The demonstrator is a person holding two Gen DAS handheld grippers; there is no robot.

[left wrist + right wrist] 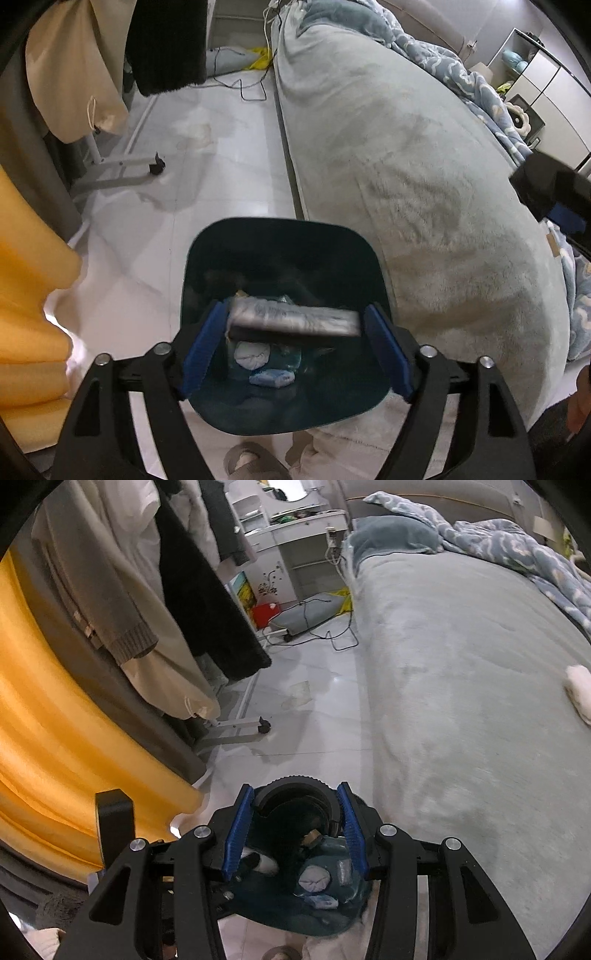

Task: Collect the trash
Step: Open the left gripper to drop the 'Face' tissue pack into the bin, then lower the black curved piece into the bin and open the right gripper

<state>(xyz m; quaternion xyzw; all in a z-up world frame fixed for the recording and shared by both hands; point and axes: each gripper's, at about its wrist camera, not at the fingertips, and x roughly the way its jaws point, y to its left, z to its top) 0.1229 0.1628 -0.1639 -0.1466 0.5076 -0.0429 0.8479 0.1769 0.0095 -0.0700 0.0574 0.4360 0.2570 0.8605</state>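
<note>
A dark teal trash bin (284,236) stands on the floor beside the bed; crumpled tissues (251,356) lie inside it. My left gripper (295,347) hangs over the bin, jaws wide apart. A blurred grey wrapped packet (295,321) sits between the fingers over the bin; only its left end seems to touch a pad. My right gripper (295,834) is open and empty above the left gripper's camera lens (295,794) and the bin (280,904). A white crumpled tissue (580,690) lies on the bed at the right edge.
A grey-green bed (406,166) with a blue patterned quilt (480,92) fills the right. A clothes rack with hanging coats (177,590) and a wheeled base (155,168) stands left. Yellow curtain (44,720) at the left. Cables (332,635) lie on the floor far ahead.
</note>
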